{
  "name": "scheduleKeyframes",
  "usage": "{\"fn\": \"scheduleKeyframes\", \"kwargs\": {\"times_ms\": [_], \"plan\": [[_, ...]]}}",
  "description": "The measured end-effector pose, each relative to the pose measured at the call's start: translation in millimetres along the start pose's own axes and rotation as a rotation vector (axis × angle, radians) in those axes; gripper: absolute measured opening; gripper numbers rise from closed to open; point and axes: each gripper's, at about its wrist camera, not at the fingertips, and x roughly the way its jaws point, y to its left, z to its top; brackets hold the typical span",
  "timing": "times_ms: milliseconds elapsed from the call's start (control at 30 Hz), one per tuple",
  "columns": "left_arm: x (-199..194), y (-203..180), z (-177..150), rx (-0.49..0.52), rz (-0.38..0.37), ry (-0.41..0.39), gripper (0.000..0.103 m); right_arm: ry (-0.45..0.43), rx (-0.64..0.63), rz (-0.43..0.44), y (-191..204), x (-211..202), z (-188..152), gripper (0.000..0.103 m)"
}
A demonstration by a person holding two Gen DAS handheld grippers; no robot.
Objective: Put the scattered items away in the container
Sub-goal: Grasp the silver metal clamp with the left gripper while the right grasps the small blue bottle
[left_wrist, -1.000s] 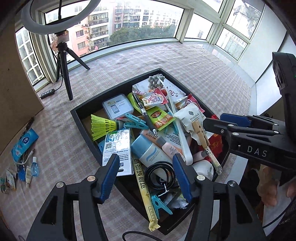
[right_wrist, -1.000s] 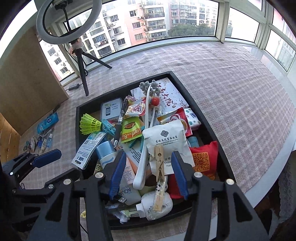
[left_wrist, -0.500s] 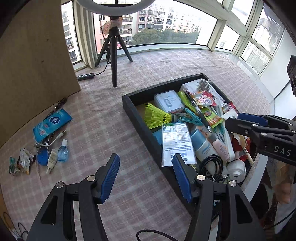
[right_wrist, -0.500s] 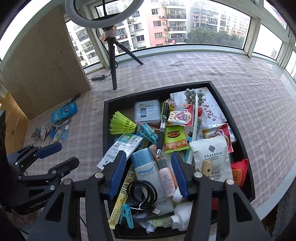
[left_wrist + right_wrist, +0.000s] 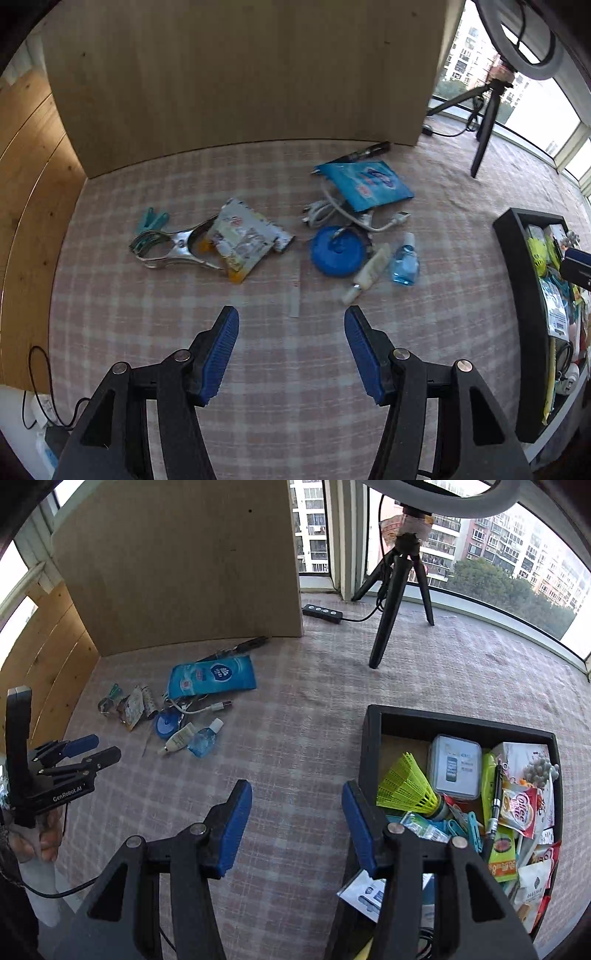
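Loose items lie on the checked cloth: a blue wipes pack (image 5: 365, 181), a white cable (image 5: 332, 214), a blue round lid (image 5: 335, 251), a small blue bottle (image 5: 405, 260), a cream tube (image 5: 367, 272), a snack packet (image 5: 242, 238), metal tongs (image 5: 173, 248) and a black pen (image 5: 364, 152). My left gripper (image 5: 291, 325) hangs open and empty just in front of them. My right gripper (image 5: 295, 799) is open and empty over the cloth at the left wall of the black box (image 5: 371, 746), which is full of items. The left gripper (image 5: 90, 747) also shows at the left of the right wrist view.
A wooden panel (image 5: 240, 74) stands right behind the loose items. A ring-light tripod (image 5: 397, 587) and a black power strip (image 5: 322, 613) stand on the cloth near the window. A hand (image 5: 35, 836) holds the left tool. The box (image 5: 517, 295) sits at right.
Both grippers swung left, away from above the box. The left one now faces the loose items by the wooden panel; the right one has come to the box's left wall. Both stayed open.
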Motion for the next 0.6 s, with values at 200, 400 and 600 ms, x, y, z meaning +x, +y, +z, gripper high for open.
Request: {"fn": "scheduleKeyframes", "kwargs": {"times_ms": [200,400,600], "plan": [[19,99,14,-0.268,0.055,0.039,0.055,0.062,-0.009,0.021,26,36,16,0.050],[44,142,32,-0.404,0.046,0.081,0.051,0.124,0.005,0.078,46,66,30,0.050],[62,146,39,-0.427,0.045,0.107,0.045,0.173,0.047,0.104,56,94,43,0.050]]}}
